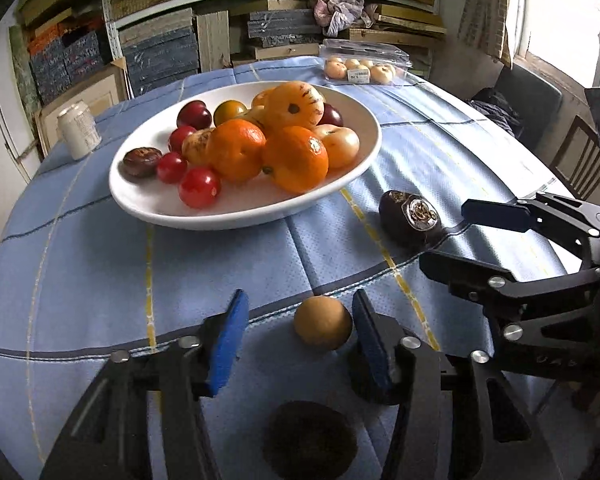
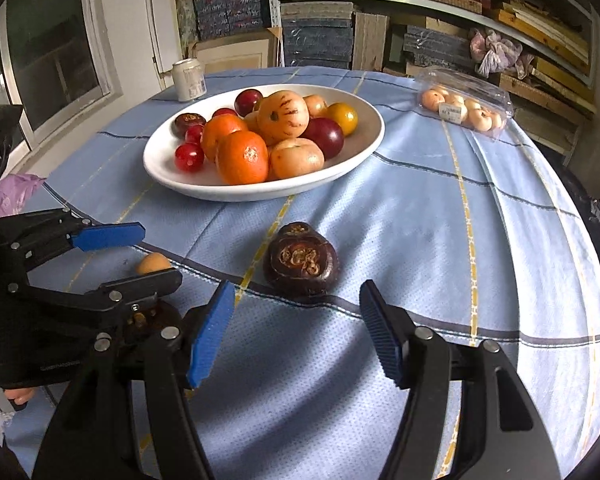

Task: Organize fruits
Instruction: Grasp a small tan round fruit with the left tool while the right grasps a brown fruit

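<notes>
Left wrist view: left gripper straddles a small tan round fruit on the blue tablecloth, jaws narrow, one pad touching, the other clear. It looks light and firm; grip its widest middle. Right gripper, jaws half-wide and empty, faces a dark, hard-looking water chestnut near the white fruit bowl.

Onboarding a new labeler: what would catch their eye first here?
The white bowl heaped with oranges, red tomatoes and plums, mid-table on the blue cloth. Nearer, two loose fruits: a small tan fruit between the left gripper fingers, which stand apart from it, and a dark purple fruit just ahead of the open right gripper.
</notes>
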